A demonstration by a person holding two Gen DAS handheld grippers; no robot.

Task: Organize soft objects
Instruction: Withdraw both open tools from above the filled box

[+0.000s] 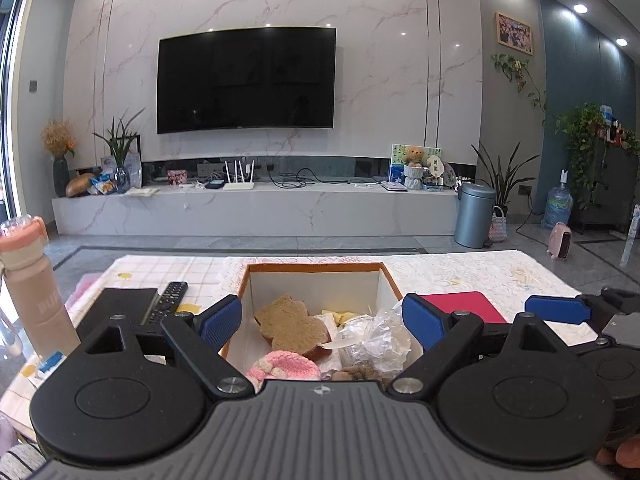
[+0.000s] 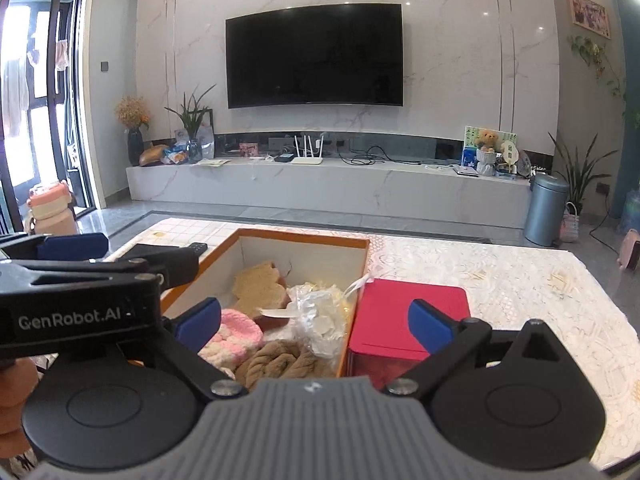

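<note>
A long table (image 2: pixel 500 280) under a pale lace cloth fills the lower part of both views, with a marble wall and a dark television (image 1: pixel 246 82) behind it. On the table stands an open box (image 1: pixel 316 270) with an orange rim and white inner walls, and it holds the soft things. A tan, bear-shaped plush piece (image 1: pixel 290 326) lies toward its middle, a crumpled clear plastic bag (image 1: pixel 374 338) sits just to the right of that, a pink and white knitted item (image 2: pixel 234 334) lies at the near left, and a brown twisted knit (image 2: pixel 280 360) lies at the near edge beside it. A red flat case (image 2: pixel 412 316) rests on the table, touching the box's right wall. A black remote (image 1: pixel 166 300) lies left of the box, and a pink bottle (image 1: pixel 30 280) stands at the table's far left. The left tool (image 1: pixel 322 320) hangs over the near side of the box with its blue pads spread wide and nothing between them. The right tool (image 2: pixel 314 322) is likewise spread wide and empty, one pad over the box and the other over the red case.
</note>
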